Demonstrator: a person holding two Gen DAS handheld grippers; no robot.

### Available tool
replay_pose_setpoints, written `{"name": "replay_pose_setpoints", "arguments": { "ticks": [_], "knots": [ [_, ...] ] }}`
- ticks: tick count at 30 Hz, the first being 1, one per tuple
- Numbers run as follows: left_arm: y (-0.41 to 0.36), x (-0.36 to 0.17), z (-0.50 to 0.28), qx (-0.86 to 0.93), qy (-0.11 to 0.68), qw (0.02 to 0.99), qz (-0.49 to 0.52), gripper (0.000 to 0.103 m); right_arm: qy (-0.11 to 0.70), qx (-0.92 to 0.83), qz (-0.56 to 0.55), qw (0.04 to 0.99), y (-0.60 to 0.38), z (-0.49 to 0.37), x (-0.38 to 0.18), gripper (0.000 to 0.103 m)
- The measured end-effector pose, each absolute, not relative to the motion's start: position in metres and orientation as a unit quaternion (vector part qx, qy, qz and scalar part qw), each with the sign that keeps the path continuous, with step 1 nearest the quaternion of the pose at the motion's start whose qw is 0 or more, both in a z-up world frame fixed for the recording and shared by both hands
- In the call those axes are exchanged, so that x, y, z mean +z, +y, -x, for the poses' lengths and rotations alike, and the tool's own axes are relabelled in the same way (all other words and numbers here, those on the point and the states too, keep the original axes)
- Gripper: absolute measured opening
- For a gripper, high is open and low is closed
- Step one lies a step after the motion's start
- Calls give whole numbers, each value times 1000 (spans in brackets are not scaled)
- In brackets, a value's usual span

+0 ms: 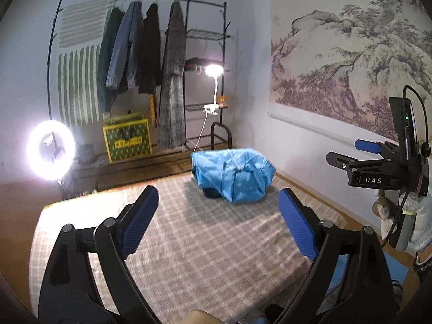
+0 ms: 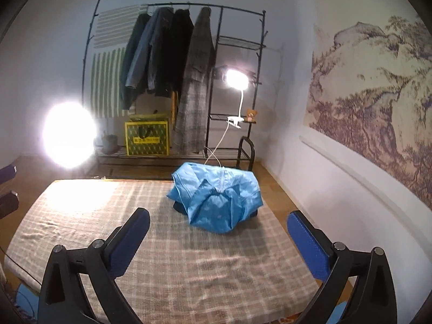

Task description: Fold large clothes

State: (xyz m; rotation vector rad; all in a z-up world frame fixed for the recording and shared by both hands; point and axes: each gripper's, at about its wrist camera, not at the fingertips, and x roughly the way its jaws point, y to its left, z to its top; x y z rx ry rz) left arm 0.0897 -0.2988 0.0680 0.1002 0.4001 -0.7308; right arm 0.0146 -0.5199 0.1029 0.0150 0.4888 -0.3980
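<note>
A bedroom seen from two handheld grippers held above the near end of a bed [image 2: 81,216] covered in a grey and cream plaid sheet. The left gripper [image 1: 218,218] has its two blue-padded fingers spread wide and holds nothing. The right gripper [image 2: 218,240] is likewise spread wide and empty; in the left view it also shows at the right edge, held up in the air, well clear of the bed.

The task's thing, a bright blue jacket [image 2: 217,199], lies at the far right part of the bed, well apart from both grippers. It sits in a rumpled heap rather than flat or squared: the collar and a white zip face up, cloth bunches out on both sides, and something dark shows under its near edge, too hidden to identify.

Beyond the bed stands a black clothes rack [image 1: 172,2] with dark coats hanging from it and a yellow and green box [image 1: 127,139] at its foot. A ring light [image 1: 50,149] glares at the far left, and a clip lamp [image 1: 213,70] shines on the rack. A landscape mural [image 1: 351,62] fills the right wall.

Judging by the heap, the jacket is not in a folded state now, and neither gripper is at work on it. The step in hand looks like the approach. The next move calls for reaching both grippers to the far right, taking hold of cloth at two separate edges, and spreading the jacket flat on the bare sheet nearer by, where there is room to fold.
</note>
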Motion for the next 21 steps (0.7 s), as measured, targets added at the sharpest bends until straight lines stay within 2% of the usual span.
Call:
{"name": "replay_pose_setpoints", "arguments": {
  "ticks": [8,21],
  "knots": [
    [-300,24,-107,-331,218,917,-52,103,251,-208,-43,945,-527,-35,62,103],
    [-312,-30,-141,-284,273,916,-79,103,282,-218,-45,933,-525,-67,-2,103]
  ]
}}
